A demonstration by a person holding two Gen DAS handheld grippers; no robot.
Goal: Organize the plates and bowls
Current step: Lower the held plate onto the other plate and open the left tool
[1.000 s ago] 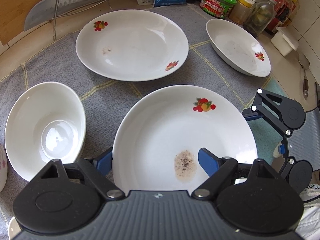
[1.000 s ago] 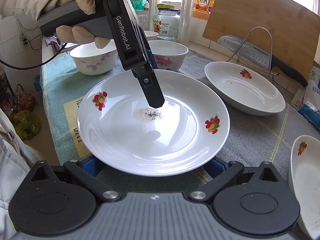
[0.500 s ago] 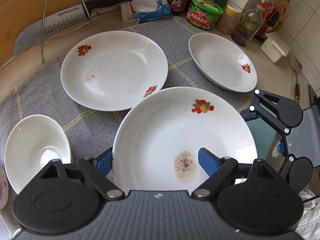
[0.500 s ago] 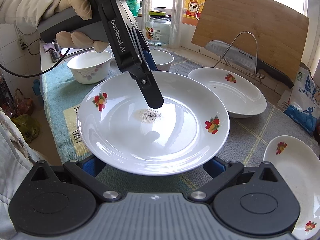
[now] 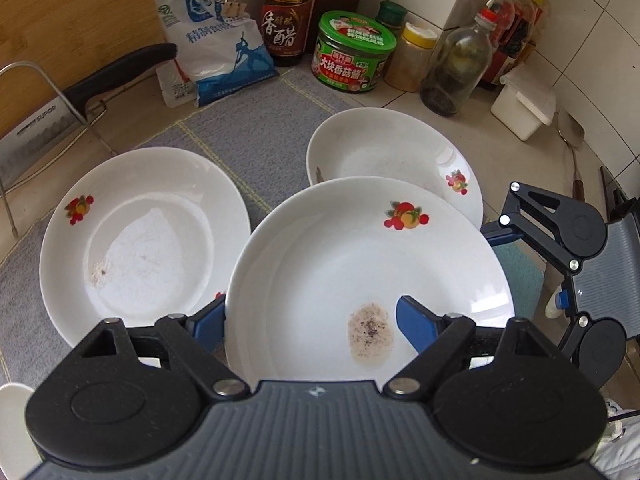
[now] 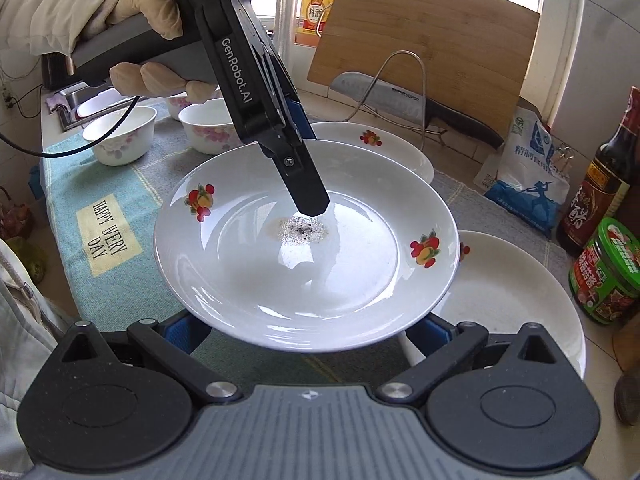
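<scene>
Though right gripper (image 6: 306,326) jaws unclear, "GenRobot.AI" left gripper (image 5: 310,320) jaws clenched on plate (image 5: 360,260).

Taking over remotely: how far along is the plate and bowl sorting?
Done: nothing stacked. In hand: the left gripper clamps the speckled plate, lifted; the right gripper sits under it. Left: two plates lie apart, floral bowls separate.

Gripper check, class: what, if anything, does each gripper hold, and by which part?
Both hold the same speckled plate: the left gripper clamps its rim, one finger inside; the right gripper sits at the opposite rim, its grip hidden underneath.
</scene>
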